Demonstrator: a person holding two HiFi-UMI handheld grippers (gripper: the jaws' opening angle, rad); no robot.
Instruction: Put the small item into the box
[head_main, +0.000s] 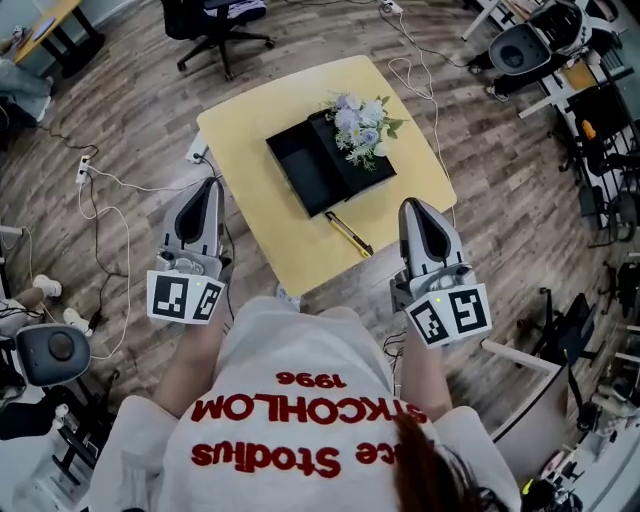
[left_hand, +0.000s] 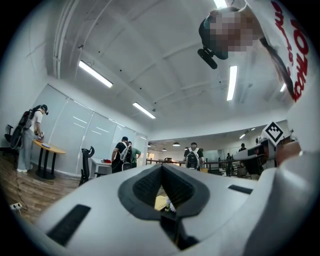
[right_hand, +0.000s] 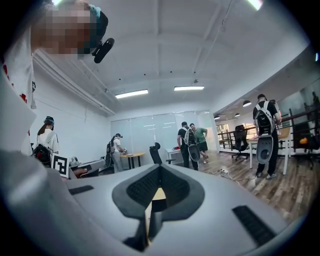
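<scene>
Item (head_main: 348, 234): slim, black with gold trim, pen-like; lies flat just beside the box (head_main: 300, 172), off its near corner; well apart from both grippers
Box: black, open, its bare black floor showing in the left half; set askew, one corner toward the person
Flowers (head_main: 362, 124): pale blue and white bunch with green leaves; on the right half of the box
Table (head_main: 245, 120): yellow top with rounded corners; directly under the box
Left gripper (head_main: 211, 184): jaws together, nothing between them; left of the box and nearer the person, tips aimed toward it; its own view (left_hand: 161, 166) shows the dark pads meeting at the tips, with a sliver of yellow table in the gap below
Right gripper (head_main: 413, 206): jaws closed, nothing held; right of the box and nearer the person; its own view (right_hand: 159, 168) shows the pads meeting likewise
Cables (head_main: 100, 190): white, trailing over the wood floor; well left of the box
Office chair (head_main: 215, 25): black, on castors; beyond the box, far side
Bystanders (right_hand: 187, 142): several standing, some with backpacks; far beyond the box
</scene>
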